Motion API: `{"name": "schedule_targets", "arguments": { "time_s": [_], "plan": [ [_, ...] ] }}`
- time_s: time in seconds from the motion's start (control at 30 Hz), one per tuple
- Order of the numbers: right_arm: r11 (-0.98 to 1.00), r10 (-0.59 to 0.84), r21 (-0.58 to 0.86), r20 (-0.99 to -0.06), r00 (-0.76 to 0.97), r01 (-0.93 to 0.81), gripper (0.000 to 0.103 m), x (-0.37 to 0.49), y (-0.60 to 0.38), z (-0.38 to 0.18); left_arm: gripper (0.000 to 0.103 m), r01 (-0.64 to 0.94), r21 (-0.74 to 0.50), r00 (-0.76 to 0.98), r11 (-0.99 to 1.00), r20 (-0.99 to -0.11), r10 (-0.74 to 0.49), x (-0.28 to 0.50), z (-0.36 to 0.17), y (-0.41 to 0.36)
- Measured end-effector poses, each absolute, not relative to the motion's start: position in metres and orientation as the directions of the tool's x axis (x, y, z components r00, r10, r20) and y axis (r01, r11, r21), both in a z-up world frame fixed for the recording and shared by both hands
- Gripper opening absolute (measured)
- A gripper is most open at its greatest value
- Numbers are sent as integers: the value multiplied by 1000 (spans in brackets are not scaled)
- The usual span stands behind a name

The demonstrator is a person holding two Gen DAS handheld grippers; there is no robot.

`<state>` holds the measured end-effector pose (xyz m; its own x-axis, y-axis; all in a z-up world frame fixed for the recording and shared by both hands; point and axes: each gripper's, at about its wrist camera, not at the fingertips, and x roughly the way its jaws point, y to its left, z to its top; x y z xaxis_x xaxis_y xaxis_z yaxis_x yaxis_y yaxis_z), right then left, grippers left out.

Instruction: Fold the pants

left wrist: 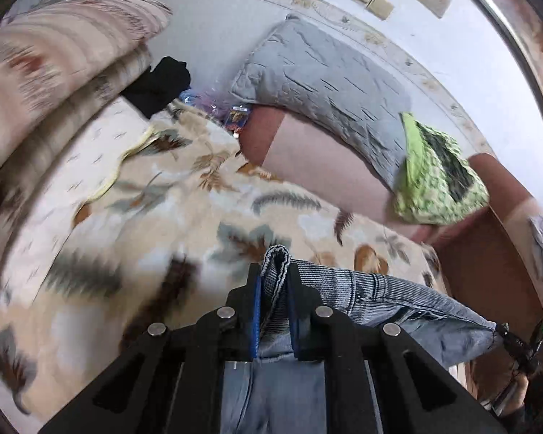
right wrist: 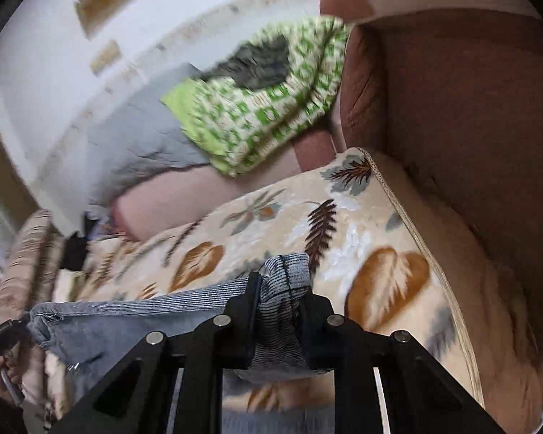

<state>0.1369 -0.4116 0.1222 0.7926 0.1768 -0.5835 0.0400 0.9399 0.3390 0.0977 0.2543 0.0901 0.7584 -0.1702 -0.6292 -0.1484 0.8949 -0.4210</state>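
Light blue denim pants (left wrist: 391,296) hang stretched between my two grippers, above a leaf-patterned blanket (left wrist: 155,195). My left gripper (left wrist: 276,275) is shut on one end of the waistband, a folded edge sticking up between its fingers. My right gripper (right wrist: 282,289) is shut on the other end of the pants (right wrist: 134,318). The waistband runs taut from one gripper to the other. The legs hang below and are mostly hidden by the gripper bodies.
The blanket (right wrist: 362,253) covers a sofa seat. A brown sofa back (right wrist: 470,126) rises on the right. A grey quilted cushion (left wrist: 329,86) and a green patterned cloth (left wrist: 438,177) lie against the wall. A striped pillow (left wrist: 54,65) and black cloth (left wrist: 163,83) sit far left.
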Motion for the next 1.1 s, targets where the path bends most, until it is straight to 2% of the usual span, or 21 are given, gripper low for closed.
{"name": "schedule_targets", "arguments": {
  "time_s": [0.03, 0.07, 0.1, 0.13, 0.17, 0.27, 0.3, 0.33, 0.4, 0.5, 0.6, 0.67, 0.73, 0.8, 0.83, 0.9, 0.97, 1.0, 1.1],
  "plan": [
    [936, 207, 352, -577, 790, 12, 24, 105, -411, 114, 15, -152, -426, 741, 892, -647, -183, 82, 81, 256],
    [932, 229, 361, -589, 775, -2, 29, 82, -411, 102, 16, -176, -429, 695, 886, -691, -197, 62, 61, 262],
    [929, 243, 370, -618, 748, 4, 48, 63, -412, 85, 19, -200, -416, 660, 887, -726, -192, 53, 48, 265],
    [926, 251, 377, -663, 705, 25, 61, 46, -414, 64, 19, -230, -391, 616, 891, -768, -178, 44, 31, 269],
    [923, 249, 378, -737, 628, 78, 70, 24, -418, 33, 19, -273, -349, 566, 896, -812, -143, 33, 15, 276],
    [892, 205, 397, -783, 587, 217, 70, -23, -442, -3, 21, -359, -270, 528, 893, -848, -44, 17, 8, 287],
    [872, 203, 421, -776, 597, 250, 70, -32, -450, -4, 30, -357, -266, 532, 896, -846, -39, 17, 12, 285],
    [848, 201, 450, -763, 614, 281, 70, -39, -458, -2, 44, -350, -272, 543, 897, -838, -42, 19, 17, 281],
    [815, 204, 492, -738, 644, 305, 70, -40, -466, 8, 58, -320, -312, 589, 894, -805, -70, 25, 27, 263],
    [819, 236, 509, -721, 652, 265, 70, -20, -457, 20, 59, -251, -313, 602, 916, -791, -105, 34, 25, 231],
    [842, 282, 491, -752, 596, 222, 70, 16, -437, 16, 59, -232, -244, 556, 942, -827, -77, 49, -3, 205],
    [874, 258, 437, -788, 559, 214, 70, 42, -422, 7, 59, -256, -195, 508, 947, -860, -40, 51, -24, 199],
    [911, 213, 347, -858, 467, 222, 64, 67, -410, -13, 59, -268, -179, 476, 947, -879, -31, 50, -41, 198],
    [931, 180, 286, -901, 395, 229, 27, 81, -404, -29, 61, -273, -189, 479, 943, -877, -37, 48, -53, 202],
    [952, 122, 218, -913, 389, 213, 23, 82, -398, -27, 63, -264, -189, 492, 946, -870, -37, 46, -51, 202],
    [965, 106, 193, -904, 414, 175, 21, 82, -393, -12, 67, -263, -135, 494, 955, -870, 13, 46, -50, 203],
    [981, 30, 119, -874, 484, 155, 20, 82, -390, 14, 67, -279, -164, 493, 946, -870, -6, 47, -54, 212],
    [983, -9, 91, -847, 532, 161, 11, 83, -391, 30, 68, -286, -182, 497, 941, -868, -17, 48, -55, 215],
    [982, -66, 62, -774, 630, 180, 11, 90, -394, 54, 68, -278, -169, 505, 946, -863, -6, 47, -55, 216]
  ]
}}
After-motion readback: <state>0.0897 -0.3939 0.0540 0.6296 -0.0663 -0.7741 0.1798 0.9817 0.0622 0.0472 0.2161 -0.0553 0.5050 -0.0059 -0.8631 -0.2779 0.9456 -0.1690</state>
